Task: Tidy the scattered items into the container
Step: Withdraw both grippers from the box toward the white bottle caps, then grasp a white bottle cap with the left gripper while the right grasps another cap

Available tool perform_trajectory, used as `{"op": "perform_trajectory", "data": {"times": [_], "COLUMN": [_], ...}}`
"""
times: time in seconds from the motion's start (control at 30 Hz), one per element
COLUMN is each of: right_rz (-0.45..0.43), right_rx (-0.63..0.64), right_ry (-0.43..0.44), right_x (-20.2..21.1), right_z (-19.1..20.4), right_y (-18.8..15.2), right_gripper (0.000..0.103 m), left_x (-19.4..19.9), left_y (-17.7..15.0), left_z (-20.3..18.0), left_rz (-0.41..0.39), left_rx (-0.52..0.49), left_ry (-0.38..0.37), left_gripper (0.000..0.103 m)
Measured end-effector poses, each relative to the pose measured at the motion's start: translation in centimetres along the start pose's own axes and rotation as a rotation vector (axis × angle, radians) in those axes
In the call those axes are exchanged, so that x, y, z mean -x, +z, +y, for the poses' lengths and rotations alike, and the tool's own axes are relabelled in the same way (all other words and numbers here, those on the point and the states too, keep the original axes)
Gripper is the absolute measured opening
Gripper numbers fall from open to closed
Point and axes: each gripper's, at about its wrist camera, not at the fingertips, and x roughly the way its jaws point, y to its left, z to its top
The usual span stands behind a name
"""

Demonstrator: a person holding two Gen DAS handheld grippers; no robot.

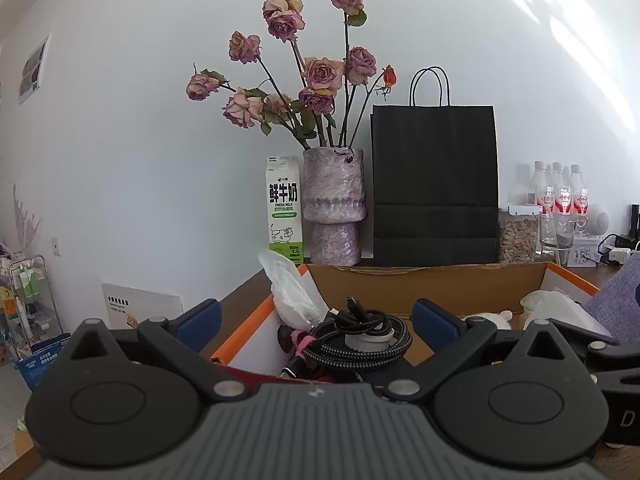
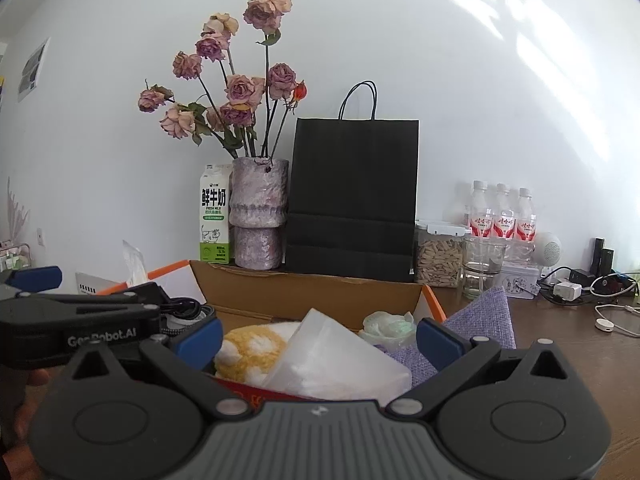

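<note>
both sets of blue-padded fingers are spread wide with nothing between them. the left gripper [image 1: 316, 320] hangs just over the near left part of the open cardboard box with the orange-edged flaps [image 1: 432, 284], and the right gripper [image 2: 320, 340] sits over the near right part, so the two are side by side above the same box. my read is they're parked up there because there's nothing in either one to carry.

straight ahead of the left fingers is a coiled black braided cable with a pink strap [image 1: 356, 340], lying in the box with a thinner black usb cord [image 1: 360, 314] piled on top. a crumpled white plastic bag [image 1: 292, 292] leans against the left flap, probably just stuffed into the corner.

ahead of the right fingers: a fuzzy yellow and white plush thing [image 2: 252, 350], a frosted translucent plastic container tilted on its side [image 2: 336, 360], and a pale green and white crumpled bundle [image 2: 386, 326] further back, all inside the box or resting on its contents. a lilac woven cloth [image 2: 480, 320] is draped against the right wall, partly outside i think.

looks mostly done to me. still loose on the brown wooden table [image 2: 560, 340] off to the right is a white charging cable with a round puck [image 2: 608, 322], though that may just live there.
</note>
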Motion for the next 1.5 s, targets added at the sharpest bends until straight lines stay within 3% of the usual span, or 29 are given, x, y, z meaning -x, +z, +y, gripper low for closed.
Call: {"op": "perform_trajectory", "data": {"times": [0.53, 0.73, 1.0, 1.33, 1.5], "right_rz": [0.076, 0.142, 0.229, 0.467, 0.474], "right_rx": [0.014, 0.006, -0.026, -0.062, -0.075], "right_ry": [-0.023, -0.011, -0.021, -0.024, -0.035], "right_x": [2.6, 3.4, 4.0, 2.8, 2.9], "right_z": [-0.7, -1.3, -2.3, -3.9, -4.1], "right_y": [-1.7, -2.2, -2.9, -4.7, -5.0], "right_gripper": [0.103, 0.103, 0.103, 0.103, 0.103], "left_x": [2.3, 2.5, 2.9, 3.0, 2.6], "left_y": [-1.4, -1.7, -2.3, -3.4, -3.9], "left_z": [2.1, 2.1, 1.9, 1.4, 0.9], "left_rz": [0.100, 0.175, 0.248, 0.385, 0.458], "left_rx": [0.044, 0.028, 0.000, -0.031, -0.044], "left_ry": [0.011, -0.082, -0.107, -0.199, -0.279], "left_gripper": [0.103, 0.103, 0.103, 0.103, 0.103]}}
